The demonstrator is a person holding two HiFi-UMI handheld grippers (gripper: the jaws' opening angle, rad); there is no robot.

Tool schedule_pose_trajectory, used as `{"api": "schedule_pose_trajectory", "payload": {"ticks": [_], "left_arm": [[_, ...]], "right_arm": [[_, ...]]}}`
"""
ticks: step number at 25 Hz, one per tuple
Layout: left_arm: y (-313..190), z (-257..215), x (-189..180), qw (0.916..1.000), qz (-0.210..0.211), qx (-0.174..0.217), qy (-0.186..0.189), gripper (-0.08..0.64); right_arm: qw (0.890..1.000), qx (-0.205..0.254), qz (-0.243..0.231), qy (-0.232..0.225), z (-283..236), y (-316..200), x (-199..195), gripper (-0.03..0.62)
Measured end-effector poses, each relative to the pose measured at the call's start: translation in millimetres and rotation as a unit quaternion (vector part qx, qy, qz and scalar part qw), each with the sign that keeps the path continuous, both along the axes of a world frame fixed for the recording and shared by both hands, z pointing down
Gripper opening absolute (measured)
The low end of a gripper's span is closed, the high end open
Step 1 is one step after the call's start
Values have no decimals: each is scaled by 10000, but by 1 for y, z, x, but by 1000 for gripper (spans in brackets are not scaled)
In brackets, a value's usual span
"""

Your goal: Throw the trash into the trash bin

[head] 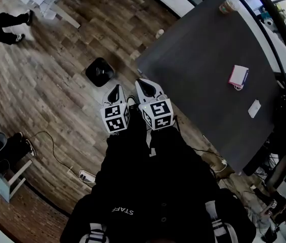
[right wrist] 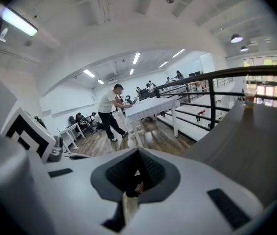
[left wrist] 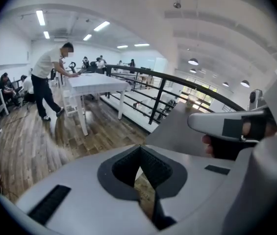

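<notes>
Over on the floor sits the bin (head: 99, 71), black and round, just off the table's corner with nothing near its mouth. Next, the left gripper (head: 115, 90), held in front of the chest: its claw is pressed together, with only floor showing through the slit. Right beside it, the right gripper (head: 144, 84) is also clamped tight. There's a pale sliver in its seam, and whether that's a scrap or just light I can't tell. Then comes the table (head: 198, 59), where the likely trash lies: a pink pad (head: 238, 76), a small white piece (head: 254, 108) near it, and a cup (head: 228, 5) at the far edge, all well apart from both claws. Here's the danger: if the closed claws come down on those flat pieces, they'll shove them along the top rather than pick them up, so they need to spread first. The white piece looks thin and may slip a pinch. The bin is also low, so a release from up high could miss it, and the cable (head: 51, 146) trailing across the floor could catch a foot.
</notes>
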State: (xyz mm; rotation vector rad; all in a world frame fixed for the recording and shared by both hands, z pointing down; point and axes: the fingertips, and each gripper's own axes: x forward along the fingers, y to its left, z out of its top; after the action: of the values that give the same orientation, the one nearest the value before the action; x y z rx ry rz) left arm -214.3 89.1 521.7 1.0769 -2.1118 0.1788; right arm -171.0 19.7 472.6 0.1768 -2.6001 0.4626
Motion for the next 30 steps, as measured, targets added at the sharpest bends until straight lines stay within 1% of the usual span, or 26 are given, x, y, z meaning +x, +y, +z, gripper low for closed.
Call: {"api": "schedule_pose_trajectory", "payload": {"ticks": [3, 7, 12, 15, 18, 22, 26, 30], "left_arm": [[-37, -42, 35, 9986, 440, 224, -171, 2], [-90, -88, 79, 9923, 1052, 547, -372, 2], [-154, -133, 143, 9789, 1769, 935, -416, 2], [-188, -158, 188, 9675, 2204, 1160, -436, 2], [-216, -181, 234, 9530, 2667, 1366, -444, 2], [-247, -206, 292, 9324, 3219, 1597, -387, 2], [-267, -231, 343, 9144, 3592, 1835, -346, 2], [-278, -253, 387, 8965, 3917, 2038, -348, 0]], "right_arm": [[9990, 50, 418, -131, -32, -34, 43, 15], [9929, 248, 1127, -291, -71, -84, 105, 15], [9785, 525, 1948, -434, -116, -130, 176, 15], [9678, 671, 2369, -517, -139, -151, 219, 15], [9532, 820, 2855, -562, -158, -170, 265, 15], [9280, 1080, 3516, -599, -186, -195, 329, 15], [9018, 1282, 4083, -607, -212, -212, 392, 15], [8796, 1442, 4483, -666, -233, -217, 443, 15]]}}
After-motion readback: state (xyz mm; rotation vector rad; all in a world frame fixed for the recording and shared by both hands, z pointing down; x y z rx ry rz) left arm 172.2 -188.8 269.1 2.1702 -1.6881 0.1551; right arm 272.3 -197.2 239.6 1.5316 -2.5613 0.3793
